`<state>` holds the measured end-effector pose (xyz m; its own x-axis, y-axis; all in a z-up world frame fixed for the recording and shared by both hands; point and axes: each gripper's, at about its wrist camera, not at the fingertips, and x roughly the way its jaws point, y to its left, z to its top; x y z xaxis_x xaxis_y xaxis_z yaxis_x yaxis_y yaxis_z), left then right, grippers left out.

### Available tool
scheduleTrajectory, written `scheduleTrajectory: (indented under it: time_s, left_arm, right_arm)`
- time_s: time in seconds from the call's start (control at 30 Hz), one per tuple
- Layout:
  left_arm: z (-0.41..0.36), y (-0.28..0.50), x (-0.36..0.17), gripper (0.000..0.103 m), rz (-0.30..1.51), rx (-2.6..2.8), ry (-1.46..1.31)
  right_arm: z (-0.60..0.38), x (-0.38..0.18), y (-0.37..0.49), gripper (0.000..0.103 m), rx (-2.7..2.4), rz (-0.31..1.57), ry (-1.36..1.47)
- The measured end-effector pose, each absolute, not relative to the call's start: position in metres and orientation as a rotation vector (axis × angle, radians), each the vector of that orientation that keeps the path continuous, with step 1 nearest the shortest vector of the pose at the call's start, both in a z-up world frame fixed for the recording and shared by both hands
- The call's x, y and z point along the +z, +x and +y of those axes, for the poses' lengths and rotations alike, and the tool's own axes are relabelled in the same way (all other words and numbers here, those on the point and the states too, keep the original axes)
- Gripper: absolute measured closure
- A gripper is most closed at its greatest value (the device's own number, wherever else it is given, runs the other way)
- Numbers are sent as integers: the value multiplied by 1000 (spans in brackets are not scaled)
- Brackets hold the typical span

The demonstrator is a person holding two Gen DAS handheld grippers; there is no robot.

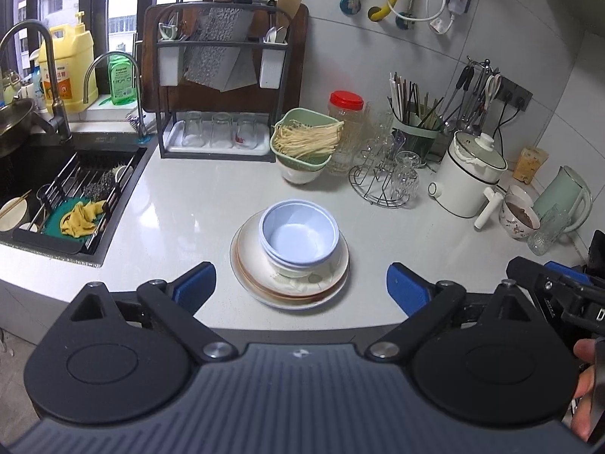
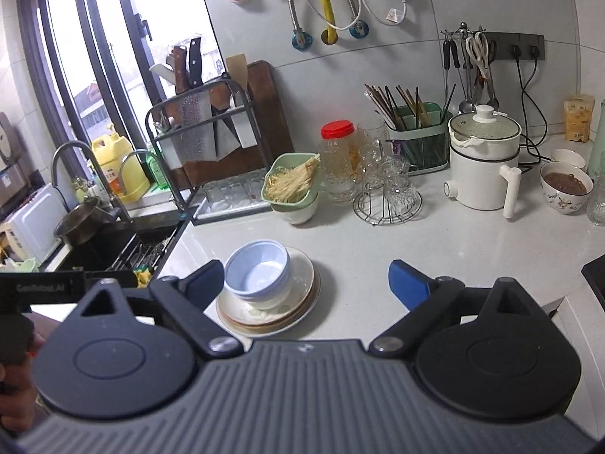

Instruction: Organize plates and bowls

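A stack of pale blue bowls (image 1: 298, 234) sits on a stack of white plates (image 1: 249, 265) on the white counter. The same bowls (image 2: 259, 274) and plates (image 2: 302, 287) show in the right wrist view. My left gripper (image 1: 300, 289) is open and empty, just in front of the plates, fingers apart on either side. My right gripper (image 2: 306, 285) is open and empty, its left finger (image 2: 202, 282) close beside the bowls, the stack lying to its left.
A sink (image 1: 56, 189) with a rack and a yellow cloth lies to the left. A green basket of noodles (image 1: 302, 140) on a bowl, a glass rack (image 1: 385, 181), a white pot (image 1: 469, 178) and a patterned bowl (image 1: 518, 219) stand behind.
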<state>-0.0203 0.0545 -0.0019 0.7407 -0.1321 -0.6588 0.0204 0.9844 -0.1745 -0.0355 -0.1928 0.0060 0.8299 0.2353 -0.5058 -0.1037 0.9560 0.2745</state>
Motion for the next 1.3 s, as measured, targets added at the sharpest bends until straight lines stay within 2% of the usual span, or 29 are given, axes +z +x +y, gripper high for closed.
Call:
scheduleTrajectory:
  time_s: [1.3]
  left_arm:
    - [39, -11, 5, 4, 748, -61, -126]
  right_arm:
    - [-197, 3, -35, 8, 144, 563, 242]
